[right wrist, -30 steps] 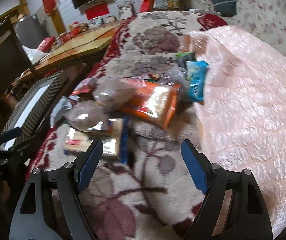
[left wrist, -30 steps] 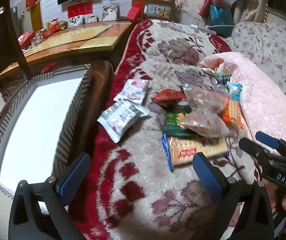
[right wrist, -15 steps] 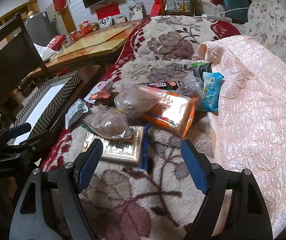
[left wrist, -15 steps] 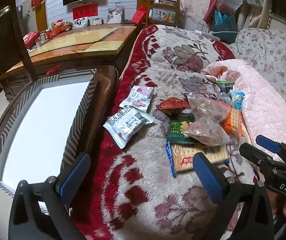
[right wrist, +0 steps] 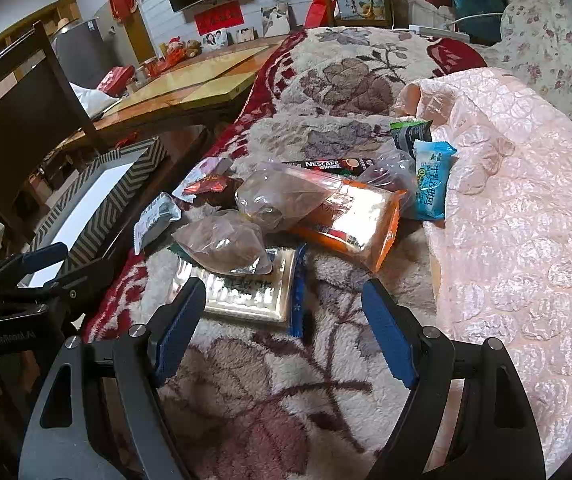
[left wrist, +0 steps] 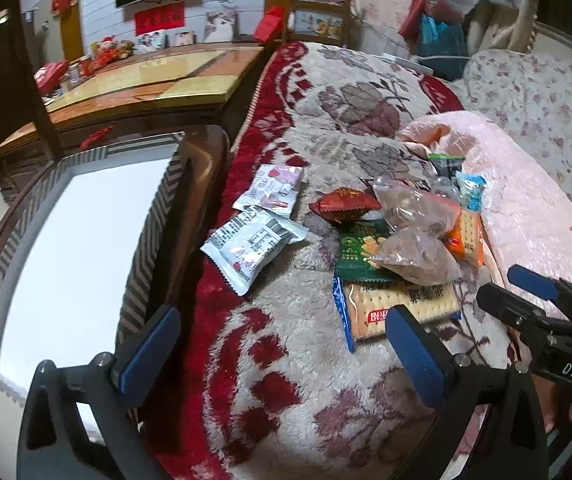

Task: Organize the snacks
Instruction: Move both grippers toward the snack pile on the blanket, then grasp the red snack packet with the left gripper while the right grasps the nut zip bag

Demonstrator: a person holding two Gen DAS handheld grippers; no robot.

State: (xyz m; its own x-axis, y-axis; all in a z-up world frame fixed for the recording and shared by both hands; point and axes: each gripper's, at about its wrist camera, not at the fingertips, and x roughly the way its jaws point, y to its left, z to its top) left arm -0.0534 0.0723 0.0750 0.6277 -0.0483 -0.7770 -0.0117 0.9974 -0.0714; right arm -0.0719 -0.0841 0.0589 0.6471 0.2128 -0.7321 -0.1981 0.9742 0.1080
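Note:
A heap of snack packets lies on a floral plush blanket (left wrist: 286,380). It holds a cracker pack (left wrist: 398,308), a green packet (left wrist: 356,252), two clear bags of brown snacks (left wrist: 418,256), an orange biscuit pack (right wrist: 350,220), a red packet (left wrist: 344,204), a grey-white packet (left wrist: 250,244) and a pink-white packet (left wrist: 274,190). A blue packet (right wrist: 430,180) and a Nescafe stick (right wrist: 330,165) lie behind. My left gripper (left wrist: 282,344) is open and empty, short of the heap. My right gripper (right wrist: 286,332) is open and empty, just before the cracker pack (right wrist: 242,292).
An empty white box with a zigzag rim (left wrist: 142,240) stands left of the blanket. A pink quilt (right wrist: 518,220) lies to the right. A wooden table (left wrist: 158,80) and a dark chair (right wrist: 26,120) stand behind. The right gripper also shows in the left wrist view (left wrist: 534,300).
Both grippers have drawn back and risen a little from the heap, so more of the blanket and the white box shows. The snacks have not moved.

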